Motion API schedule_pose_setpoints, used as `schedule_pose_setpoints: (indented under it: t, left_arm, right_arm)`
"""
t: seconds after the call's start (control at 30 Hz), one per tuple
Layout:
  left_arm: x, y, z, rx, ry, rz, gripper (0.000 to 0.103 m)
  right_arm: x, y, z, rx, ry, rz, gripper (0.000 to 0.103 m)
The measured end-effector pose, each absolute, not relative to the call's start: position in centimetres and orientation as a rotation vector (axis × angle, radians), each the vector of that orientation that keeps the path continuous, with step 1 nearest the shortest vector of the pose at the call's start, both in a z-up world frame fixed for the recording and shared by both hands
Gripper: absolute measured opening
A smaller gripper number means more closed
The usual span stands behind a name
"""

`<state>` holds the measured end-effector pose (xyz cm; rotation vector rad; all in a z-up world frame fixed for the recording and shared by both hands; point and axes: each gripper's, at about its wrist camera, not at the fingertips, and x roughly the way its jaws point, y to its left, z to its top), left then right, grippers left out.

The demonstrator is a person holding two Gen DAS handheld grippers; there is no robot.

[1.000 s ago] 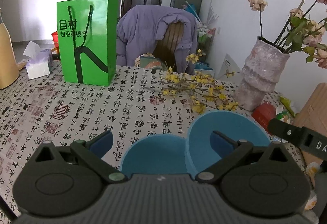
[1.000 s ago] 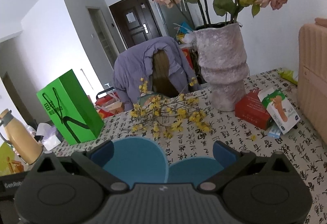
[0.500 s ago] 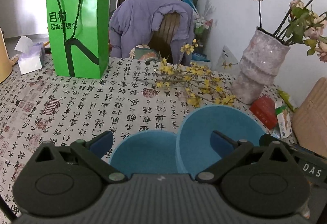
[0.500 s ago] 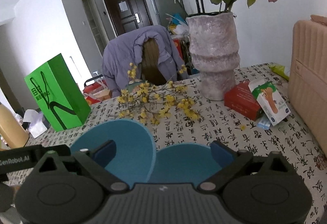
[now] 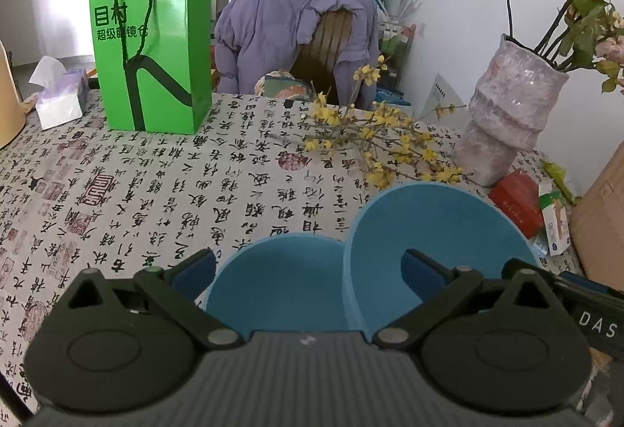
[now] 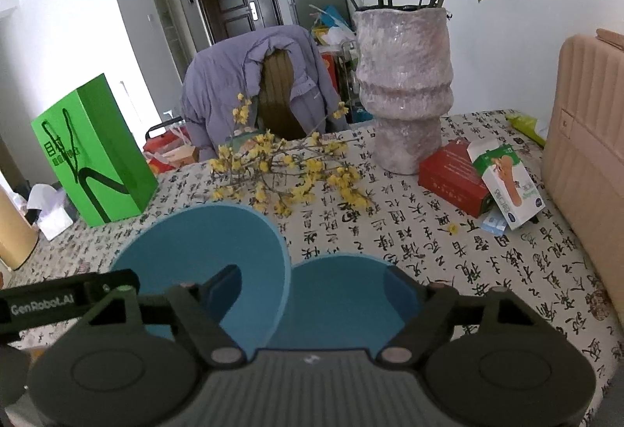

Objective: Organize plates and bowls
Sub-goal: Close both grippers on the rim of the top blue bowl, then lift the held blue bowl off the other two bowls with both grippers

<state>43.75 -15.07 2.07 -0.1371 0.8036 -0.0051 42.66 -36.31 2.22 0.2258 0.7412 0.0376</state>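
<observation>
Left wrist view: the left gripper (image 5: 308, 271) stands spread, its blue pads (image 5: 195, 273) wide apart. A round blue plastic bowl (image 5: 280, 282) sits upright on the worktop (image 5: 156, 201) near its near edge, between the pads; whether the left pad touches it I cannot tell. A second, larger blue bowl (image 5: 436, 228) is tipped on its side against the first, its opening facing the camera, with the right pad inside it. Further back stand a green paper bag (image 5: 156, 45), a spray of yellow blossom twigs (image 5: 374, 146) and a mottled pink ceramic vase (image 5: 507, 115) toward the far right corner.

Right wrist view: the right gripper (image 6: 312, 290) is closing, its jaws not yet pinching. The upright bowl (image 6: 351, 294) lies between the pads, the right pad at its rim; the tipped bowl (image 6: 206, 243) leans over the left pad. The left gripper's black arm (image 6: 70, 296) reaches in from the left edge. A red carton (image 6: 452, 173) and a white-green box (image 6: 507, 181) lie beside the vase (image 6: 405, 76), near the worktop's (image 6: 487, 271) right edge.
</observation>
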Motion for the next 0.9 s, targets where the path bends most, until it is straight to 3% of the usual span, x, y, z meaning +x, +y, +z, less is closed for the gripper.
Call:
schedule_pose_setpoints:
  t: [0.1, 0.33, 0.4, 0.47, 0.7, 0.9]
  left_arm:
    - [43.8, -15.2, 1.9, -0.134, 0.809, -0.006, 0.103]
    - [43.6, -16.0, 2.2, -0.101, 0.794, -0.003, 0.098]
    - [43.6, -16.3, 2.3, -0.098, 0.798, -0.009, 0.09]
    - [43.7, -16.5, 2.2, -0.094, 0.812, -0.012, 0.073]
    - [44.0, -17.2, 1.8, -0.098, 0.85, -0.019, 0.046]
    - [44.4, -17.5, 1.4, -0.087, 0.874, -0.01, 0.016]
  right_arm:
    - [42.9, -36.1, 1.9, 0.209, 0.766, 0.034, 0.068]
    - [43.3, -35.7, 1.9, 0.217, 0.801, 0.041, 0.055]
    - [43.4, -35.4, 2.0, 0.211, 0.811, 0.043, 0.051]
    - [43.6, -35.1, 2.0, 0.202, 0.821, 0.043, 0.048]
    - [44.1, -34.4, 1.9, 0.194, 0.859, 0.04, 0.023]
    - [44.4, -34.1, 1.6, 0.203, 0.89, 0.045, 0.01]
